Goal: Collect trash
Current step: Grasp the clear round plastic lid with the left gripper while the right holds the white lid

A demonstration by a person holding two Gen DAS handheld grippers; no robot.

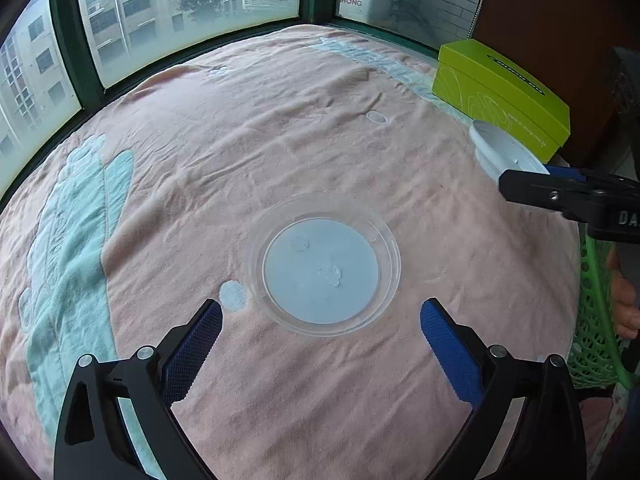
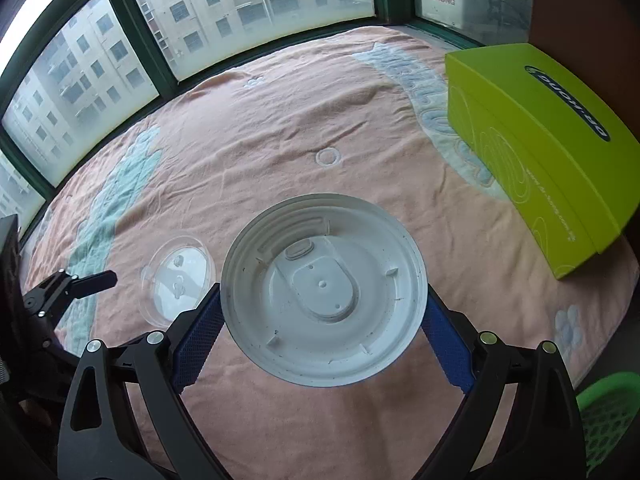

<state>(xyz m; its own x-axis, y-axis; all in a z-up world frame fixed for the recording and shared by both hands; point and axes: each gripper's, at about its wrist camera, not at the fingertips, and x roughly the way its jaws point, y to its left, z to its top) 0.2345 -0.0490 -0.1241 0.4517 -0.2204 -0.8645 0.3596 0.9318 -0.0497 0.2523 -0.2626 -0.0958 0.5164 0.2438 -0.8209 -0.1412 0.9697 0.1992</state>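
Note:
A clear plastic lid lies flat on the pink towel. My left gripper hovers just short of it, open, with nothing between its blue pads. A round white plastic lid hangs above the towel with its underside facing the camera, and my right gripper is shut on its rim, both pads against the edge. In the left wrist view the white lid and right gripper are raised at the right. The right wrist view shows the clear lid to the left, with a finger of the left gripper beside it.
A lime-green cardboard box stands at the towel's far right edge. A green mesh basket sits beyond the right edge, lower down, next to a person's hand. Dark-framed windows run along the far side.

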